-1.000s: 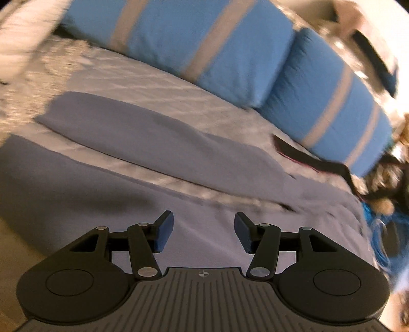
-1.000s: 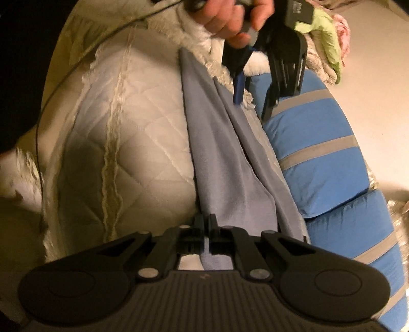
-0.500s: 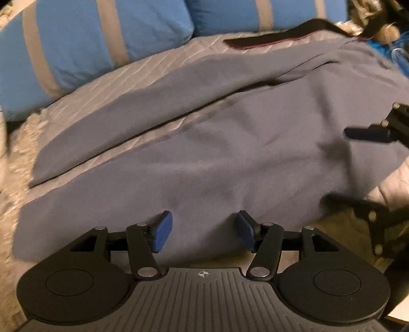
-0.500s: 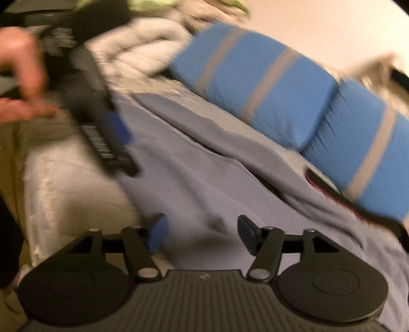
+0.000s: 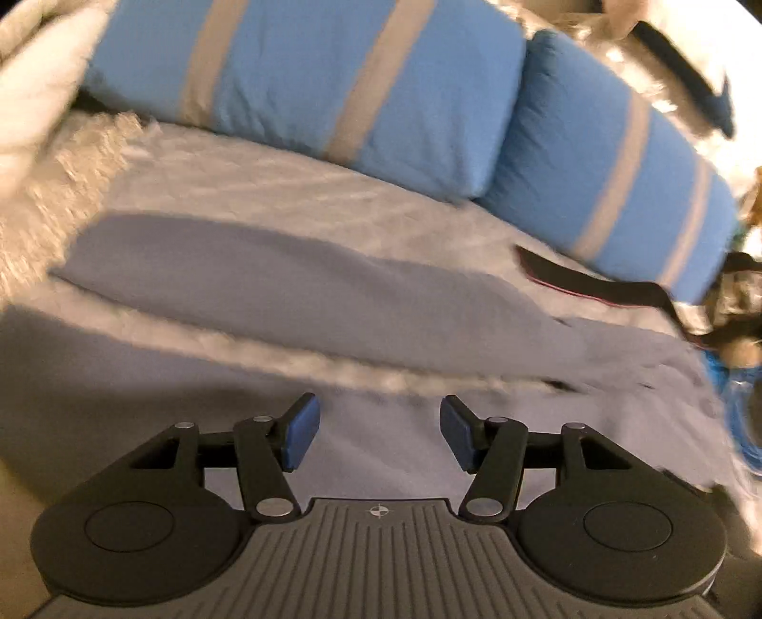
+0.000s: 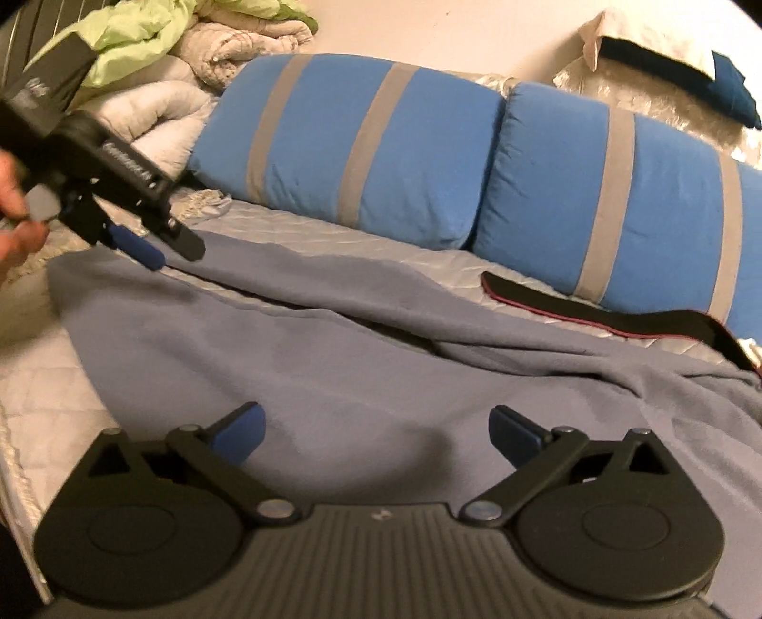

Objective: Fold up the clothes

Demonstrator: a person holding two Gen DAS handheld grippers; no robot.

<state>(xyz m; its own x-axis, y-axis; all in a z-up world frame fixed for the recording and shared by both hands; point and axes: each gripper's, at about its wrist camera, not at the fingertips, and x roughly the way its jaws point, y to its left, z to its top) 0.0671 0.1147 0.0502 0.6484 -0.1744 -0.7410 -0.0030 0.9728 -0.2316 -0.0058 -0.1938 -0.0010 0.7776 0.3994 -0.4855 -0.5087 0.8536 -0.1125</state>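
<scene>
Grey-blue trousers (image 6: 333,371) lie spread on the quilted bed, two legs running left, waist at the right; they also show in the left wrist view (image 5: 295,285). My right gripper (image 6: 376,428) is open and empty, just above the near leg. My left gripper (image 5: 378,433) is open and empty over the near leg; in the right wrist view it (image 6: 162,247) hovers above the legs' left ends, held by a hand.
Two blue pillows with grey stripes (image 6: 371,147) (image 5: 333,81) line the far side of the bed. A black strap with red edge (image 6: 595,309) lies by the waist. Rumpled blankets (image 6: 200,33) are piled at the far left. White quilt (image 6: 43,400) lies left.
The right gripper let go of the trouser leg, opened wide and swung to face the pillows. The left gripper stayed open and swung right, then back over the near leg.
</scene>
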